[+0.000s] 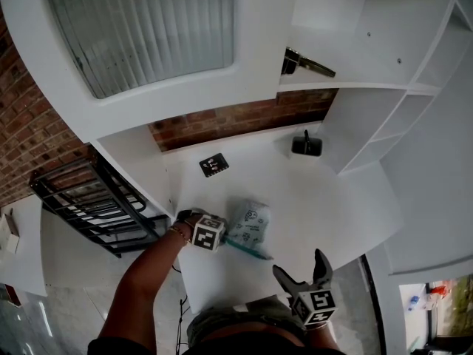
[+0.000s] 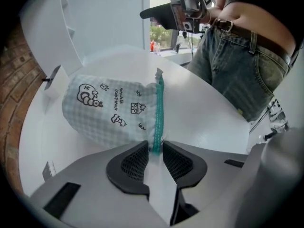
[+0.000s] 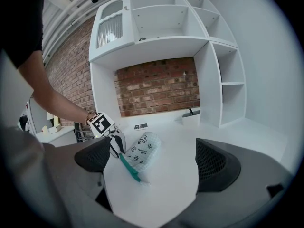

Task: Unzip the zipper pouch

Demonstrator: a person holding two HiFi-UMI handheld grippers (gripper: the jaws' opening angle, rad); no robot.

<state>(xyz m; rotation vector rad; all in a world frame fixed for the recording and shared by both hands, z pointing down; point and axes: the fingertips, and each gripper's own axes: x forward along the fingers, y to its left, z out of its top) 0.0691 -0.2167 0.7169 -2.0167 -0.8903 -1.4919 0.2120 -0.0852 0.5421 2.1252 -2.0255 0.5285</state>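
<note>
A pale checked zipper pouch [image 1: 250, 224] [image 2: 107, 109] [image 3: 144, 148] with small cartoon prints lies on the white table [image 1: 325, 205]. Its teal zipper [image 2: 159, 110] [image 3: 128, 166] runs along the edge nearest me. My left gripper [image 1: 224, 240] [image 2: 156, 150] points steeply down at the zipper's left end, and its pads pinch the teal strip there. The right gripper view shows that gripper [image 3: 115, 146] at the same end. My right gripper [image 1: 303, 268] [image 3: 153, 151] hovers over the table's near edge, jaws wide open and holding nothing.
A black wire rack [image 1: 96, 205] stands left of the table. A small black marker card [image 1: 213, 166] and a white holder with a black item [image 1: 307, 146] sit near the brick back wall. White shelves [image 1: 399, 117] rise at the right. My body [image 2: 237, 65] is at the table's front.
</note>
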